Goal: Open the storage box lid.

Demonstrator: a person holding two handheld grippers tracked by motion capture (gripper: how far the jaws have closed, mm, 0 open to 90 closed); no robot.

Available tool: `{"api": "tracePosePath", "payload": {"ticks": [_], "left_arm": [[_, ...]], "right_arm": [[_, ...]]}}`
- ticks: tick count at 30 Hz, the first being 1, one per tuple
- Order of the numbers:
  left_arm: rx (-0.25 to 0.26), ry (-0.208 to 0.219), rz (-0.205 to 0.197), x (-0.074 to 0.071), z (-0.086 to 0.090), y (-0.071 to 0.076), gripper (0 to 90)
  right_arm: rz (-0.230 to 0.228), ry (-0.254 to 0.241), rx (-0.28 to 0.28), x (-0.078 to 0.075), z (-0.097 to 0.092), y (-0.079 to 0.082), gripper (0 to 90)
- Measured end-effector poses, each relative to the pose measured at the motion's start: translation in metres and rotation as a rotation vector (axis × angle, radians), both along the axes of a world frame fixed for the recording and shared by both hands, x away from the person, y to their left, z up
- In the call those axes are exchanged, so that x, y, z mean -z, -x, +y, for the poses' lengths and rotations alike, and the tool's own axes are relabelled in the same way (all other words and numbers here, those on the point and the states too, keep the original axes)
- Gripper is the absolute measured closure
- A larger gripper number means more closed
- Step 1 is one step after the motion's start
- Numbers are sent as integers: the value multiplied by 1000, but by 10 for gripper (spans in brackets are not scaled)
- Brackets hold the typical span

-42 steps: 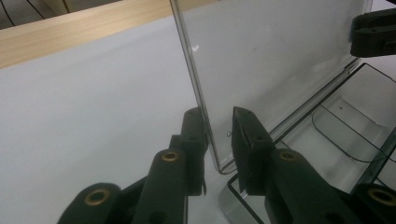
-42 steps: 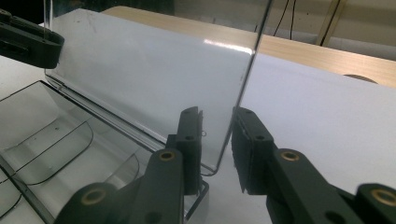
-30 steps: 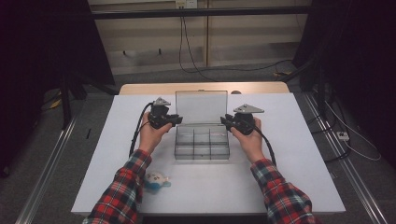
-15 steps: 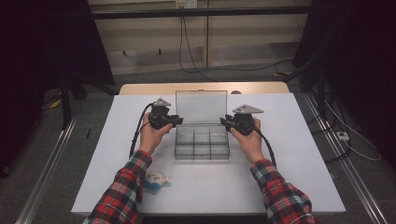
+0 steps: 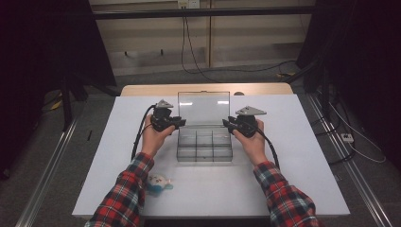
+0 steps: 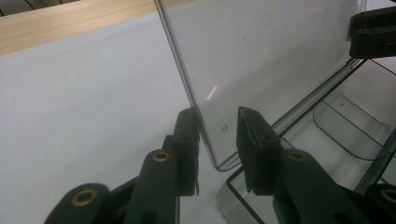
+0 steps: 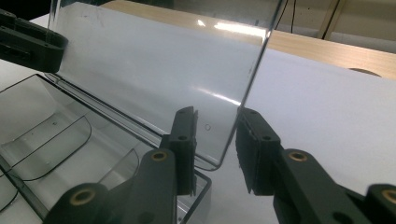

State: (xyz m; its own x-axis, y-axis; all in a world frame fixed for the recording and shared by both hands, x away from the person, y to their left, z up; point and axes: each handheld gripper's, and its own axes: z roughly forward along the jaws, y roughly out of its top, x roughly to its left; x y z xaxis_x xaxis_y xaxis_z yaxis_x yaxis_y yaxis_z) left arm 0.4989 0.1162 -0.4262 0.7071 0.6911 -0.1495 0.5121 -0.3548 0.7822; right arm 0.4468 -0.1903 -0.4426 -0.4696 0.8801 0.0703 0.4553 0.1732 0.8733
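A: Nothing has shifted much since a second ago: hands and box sit as they did. Both sets of jaws have just been opening a little.

B: With the lid between them?

A: Yes. Left gripper straddles the lid's lower corner on its own side of the box. One pad touches the lid face, the other stands off. Jaws apart, not clamped.

B: And the right?

A: Right gripper, mirror case at the opposite corner of the box. Lid edge lies between the pads; a gap shows on the inner side, and the outer pad sits at the edge. Loose, as I read it.

B: Meaning?

A: Judgement: lid is raised and being let go. It stands upright on its own, so the opening step looks done.

B: The box itself?

A: Clear plastic, divided into small compartments, all of them empty as far as I can see. Lid hinged along the box's far side, near vertical. Box rests on the white table, mid-way across. A small toy lies nearer the person than the box, off its left corner.
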Motion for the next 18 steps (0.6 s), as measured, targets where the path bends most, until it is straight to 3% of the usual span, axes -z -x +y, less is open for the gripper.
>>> {"api": "tracePosePath", "payload": {"ticks": [18], "left_arm": [[-11,12,0,1,0,0,688]], "right_arm": [[0,8,8,0,1,0,677]]}}
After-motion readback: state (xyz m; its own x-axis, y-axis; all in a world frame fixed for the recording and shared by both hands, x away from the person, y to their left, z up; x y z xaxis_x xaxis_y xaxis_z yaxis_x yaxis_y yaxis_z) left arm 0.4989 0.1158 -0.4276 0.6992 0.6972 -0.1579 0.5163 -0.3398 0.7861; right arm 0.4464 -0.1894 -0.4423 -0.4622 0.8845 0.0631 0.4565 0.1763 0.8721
